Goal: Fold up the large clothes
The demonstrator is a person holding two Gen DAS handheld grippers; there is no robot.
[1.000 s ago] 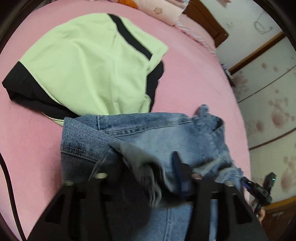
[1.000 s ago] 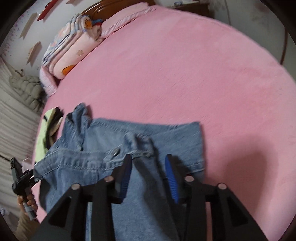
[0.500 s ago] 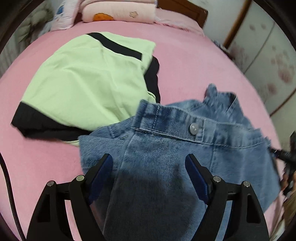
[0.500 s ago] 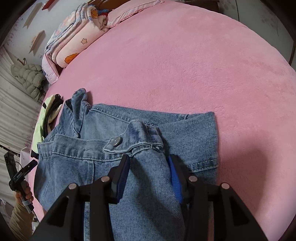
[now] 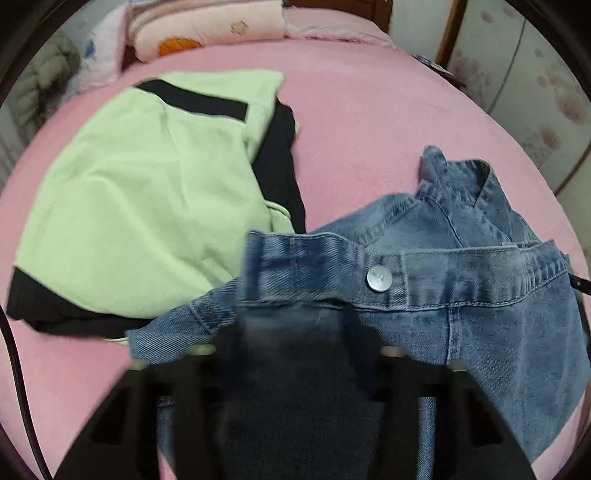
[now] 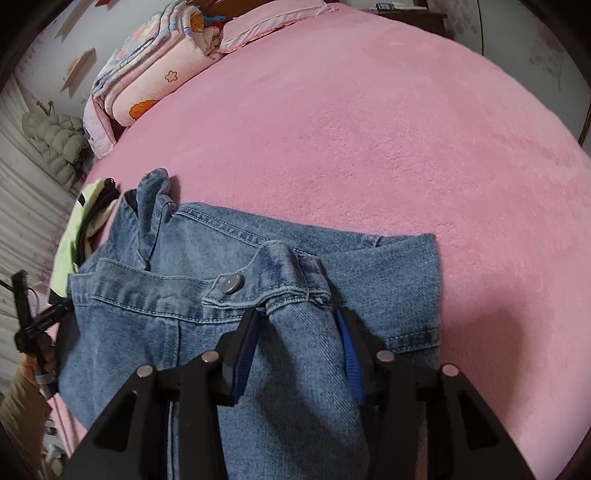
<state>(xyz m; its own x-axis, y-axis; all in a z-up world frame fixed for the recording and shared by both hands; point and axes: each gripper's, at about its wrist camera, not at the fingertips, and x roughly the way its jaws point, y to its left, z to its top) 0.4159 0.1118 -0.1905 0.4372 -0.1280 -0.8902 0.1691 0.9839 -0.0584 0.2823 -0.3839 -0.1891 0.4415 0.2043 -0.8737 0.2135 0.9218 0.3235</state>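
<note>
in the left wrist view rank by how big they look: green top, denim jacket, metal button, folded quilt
1-2. green top and denim jacket: similar, jacket nearer, unsure
3. folded quilt
4. metal button

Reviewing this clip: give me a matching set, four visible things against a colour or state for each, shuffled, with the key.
1. blue denim garment
2. light green garment with black trim
3. fleecy bed cover
4. round metal button

A. pink
B. lying behind the denim, untouched
C. silver, on the waistband
D. pinched in the right claw

Pairs: 1-D, 2-B, 3-A, 4-C
</note>
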